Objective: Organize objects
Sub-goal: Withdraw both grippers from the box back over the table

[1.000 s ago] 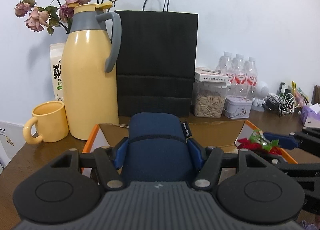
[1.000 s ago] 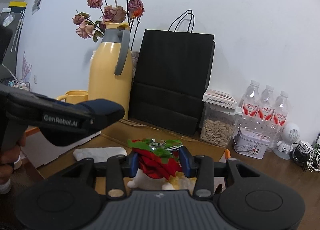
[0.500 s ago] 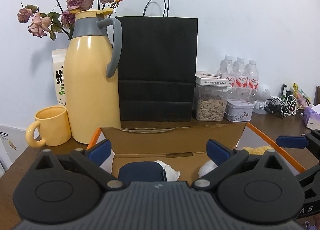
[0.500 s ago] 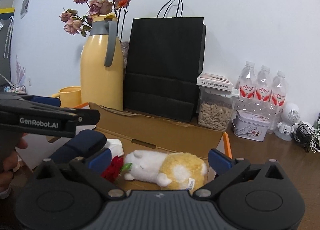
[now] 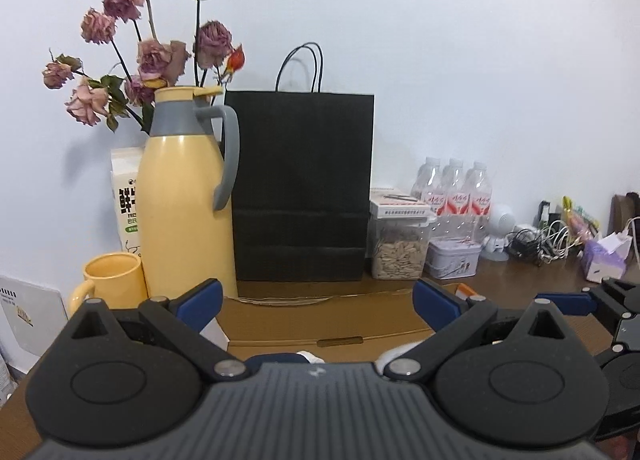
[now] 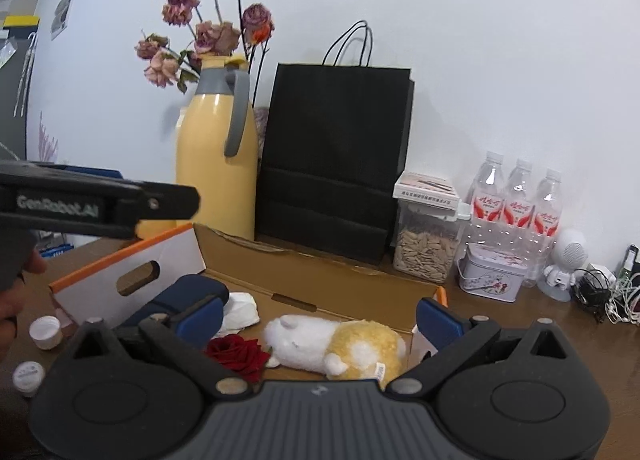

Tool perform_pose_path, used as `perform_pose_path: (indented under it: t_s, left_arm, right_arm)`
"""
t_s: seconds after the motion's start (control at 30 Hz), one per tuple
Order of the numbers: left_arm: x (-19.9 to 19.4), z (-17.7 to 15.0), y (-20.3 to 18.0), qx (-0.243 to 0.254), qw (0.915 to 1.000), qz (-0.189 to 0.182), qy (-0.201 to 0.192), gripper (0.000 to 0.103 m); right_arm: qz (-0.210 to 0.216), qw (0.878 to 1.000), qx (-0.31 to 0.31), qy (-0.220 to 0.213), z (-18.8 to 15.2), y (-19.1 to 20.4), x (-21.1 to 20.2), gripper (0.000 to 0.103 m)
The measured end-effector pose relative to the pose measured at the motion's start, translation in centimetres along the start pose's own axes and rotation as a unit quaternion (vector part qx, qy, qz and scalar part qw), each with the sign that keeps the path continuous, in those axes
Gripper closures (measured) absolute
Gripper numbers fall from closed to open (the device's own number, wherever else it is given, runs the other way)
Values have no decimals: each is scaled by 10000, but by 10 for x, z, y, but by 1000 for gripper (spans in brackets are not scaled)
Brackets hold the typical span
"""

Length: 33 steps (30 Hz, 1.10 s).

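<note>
An open cardboard box (image 6: 320, 280) lies on the wooden table. Inside it rest a navy pouch (image 6: 188, 292), a white tissue (image 6: 240, 308), a red rose (image 6: 238, 352) and a white and yellow plush toy (image 6: 336, 344). My right gripper (image 6: 318, 316) hangs open above the box's near side with nothing between its blue pads. My left gripper (image 5: 318, 300) is also open and empty above the box (image 5: 320, 316); only the top of the pouch (image 5: 276, 358) peeks over its body. In the right wrist view the left gripper (image 6: 120, 203) reaches in from the left.
Behind the box stand a yellow thermos (image 5: 184, 195) with dried roses, a yellow mug (image 5: 112, 280), a black paper bag (image 5: 304, 187), a seed jar (image 5: 400, 244), a tin (image 5: 452, 260) and water bottles (image 5: 452, 191). Two bottle caps (image 6: 46, 332) lie left of the box. Cables (image 5: 540, 240) clutter the right.
Both grippers opened wide. The left let the navy pouch fall into the box and the right let go of the red rose. Both then lifted and drew back a little.
</note>
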<state>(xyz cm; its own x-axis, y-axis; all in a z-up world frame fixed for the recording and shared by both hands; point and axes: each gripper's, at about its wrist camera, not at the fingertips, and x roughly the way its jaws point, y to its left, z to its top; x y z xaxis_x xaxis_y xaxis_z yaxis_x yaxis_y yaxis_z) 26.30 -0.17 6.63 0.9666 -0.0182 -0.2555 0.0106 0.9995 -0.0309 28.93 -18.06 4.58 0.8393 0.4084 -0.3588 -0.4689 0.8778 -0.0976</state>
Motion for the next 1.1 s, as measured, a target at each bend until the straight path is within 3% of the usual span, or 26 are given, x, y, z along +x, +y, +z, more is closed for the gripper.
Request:
perform_pose_path:
  t_s: [0.5, 0.77, 1.1]
  left_arm:
    - [-79, -8, 14, -82, 9995, 85, 301, 0]
    - [-116, -37, 30, -80, 9976, 230, 641, 0]
    - [-149, -75, 46, -170, 9938, 327, 1046, 0]
  right_arm:
    - [-74, 9995, 290, 49, -12, 1, -82, 0]
    - [-63, 9975, 401, 585, -51, 5, -106, 0]
    - [172, 9892, 880, 1163, -95, 6, -102, 0]
